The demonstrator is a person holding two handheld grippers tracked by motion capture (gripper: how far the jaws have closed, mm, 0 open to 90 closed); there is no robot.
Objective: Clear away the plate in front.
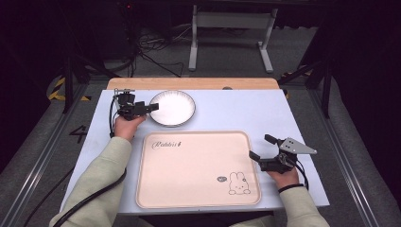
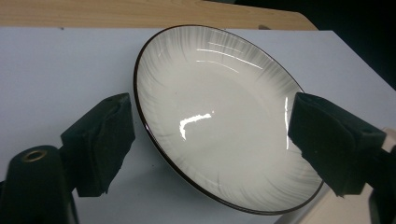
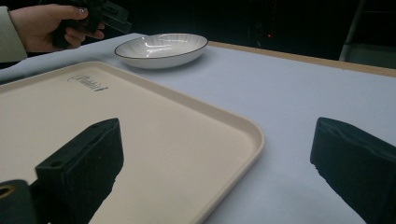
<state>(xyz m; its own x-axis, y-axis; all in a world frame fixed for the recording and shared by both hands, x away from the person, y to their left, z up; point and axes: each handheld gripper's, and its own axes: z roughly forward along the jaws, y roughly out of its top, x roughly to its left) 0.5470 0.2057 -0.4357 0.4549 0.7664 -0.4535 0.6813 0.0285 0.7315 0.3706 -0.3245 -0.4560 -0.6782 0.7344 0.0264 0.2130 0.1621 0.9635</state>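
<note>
Dark room beyond; a pale blue-grey table (image 1: 236, 111) with a wooden far edge carries a cream tray (image 1: 198, 168) at near centre. White plate (image 1: 172, 108) with dark rim lies on the table just beyond the tray's far left corner. Left gripper (image 1: 152, 107) sits at the plate's left rim, jaws apart on either side of the rim, pads not pressing. Right gripper (image 1: 261, 147) rests over the tray's right edge, jaws wide, nothing between them.
</note>
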